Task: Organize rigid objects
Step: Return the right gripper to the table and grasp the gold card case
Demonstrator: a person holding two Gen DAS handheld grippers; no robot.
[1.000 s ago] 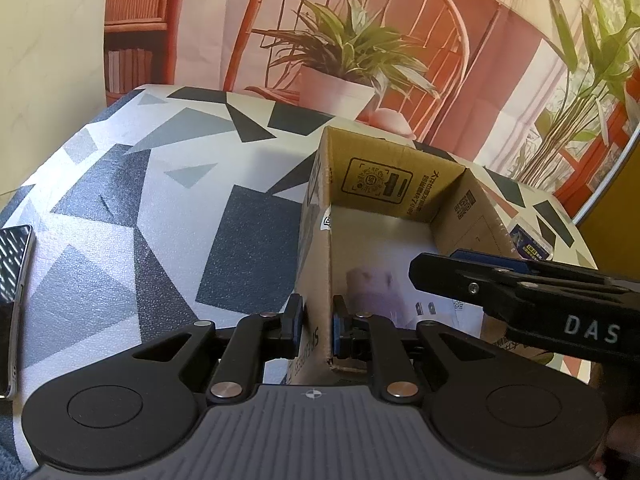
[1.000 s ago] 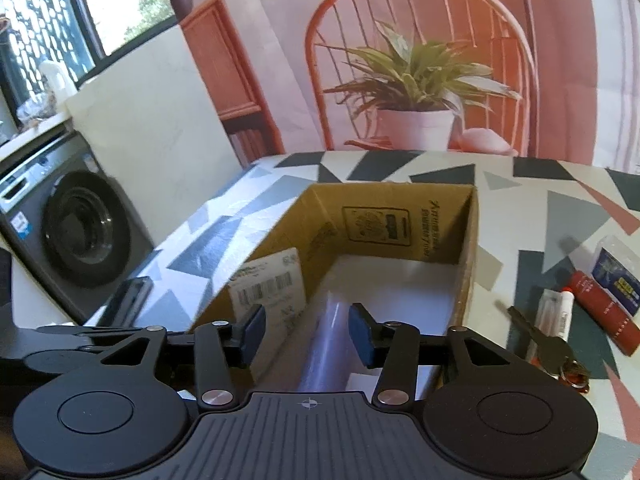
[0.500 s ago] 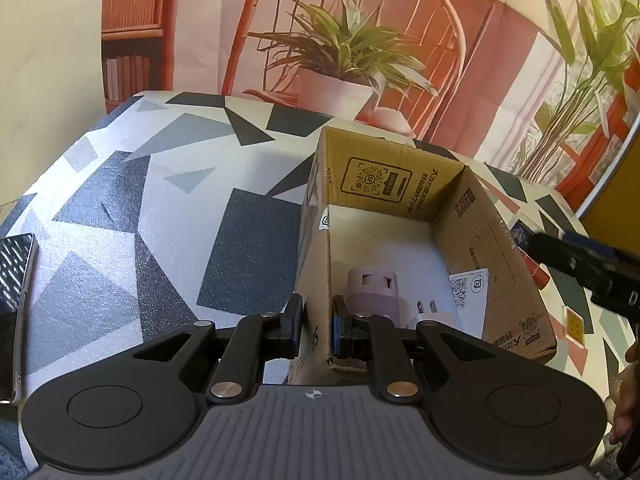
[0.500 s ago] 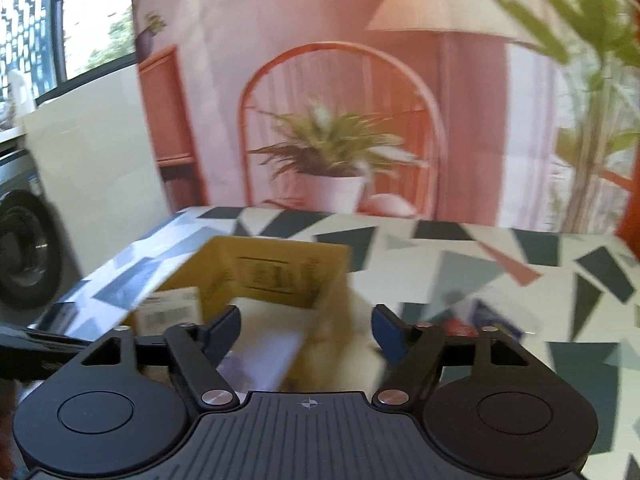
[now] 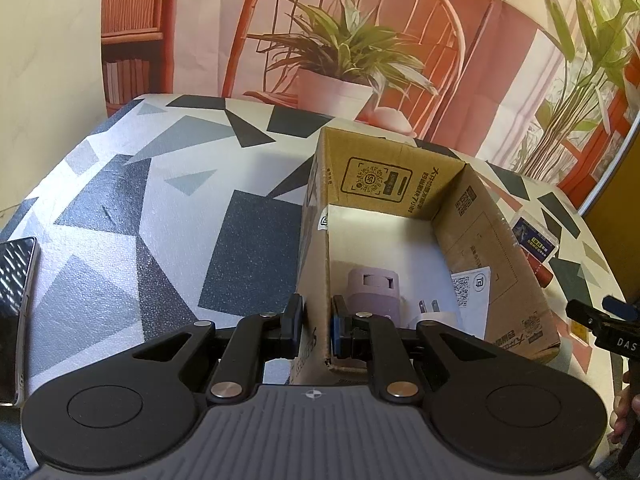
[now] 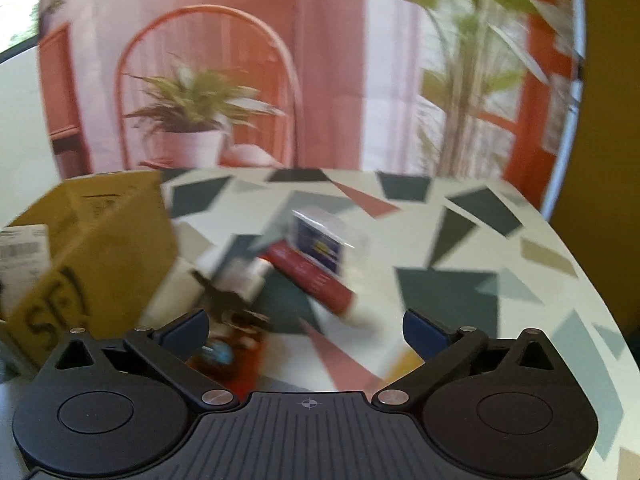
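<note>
My left gripper (image 5: 316,330) is shut on the near left wall of an open cardboard box (image 5: 496,248). Inside the box lie a lilac object (image 5: 372,292) and a white plug adapter (image 5: 434,314). My right gripper (image 6: 306,330) is wide open and empty, right of the box (image 6: 92,248), above a blurred cluster: a red tube (image 6: 312,276), a small clear case with a blue card (image 6: 320,242), a white tube (image 6: 246,276) and keys (image 6: 228,312). The right gripper's tip also shows in the left wrist view (image 5: 600,320).
A phone (image 5: 14,304) lies at the table's left edge. The patterned tablecloth (image 5: 160,216) covers a round table; its right rim (image 6: 572,264) curves close by. A chair with a potted plant (image 5: 340,80) stands behind the table.
My right gripper opened over the box, leaving the lilac object inside, then swung out to the right over the tubes and keys and opened wider. The left gripper kept its hold on the box wall.
</note>
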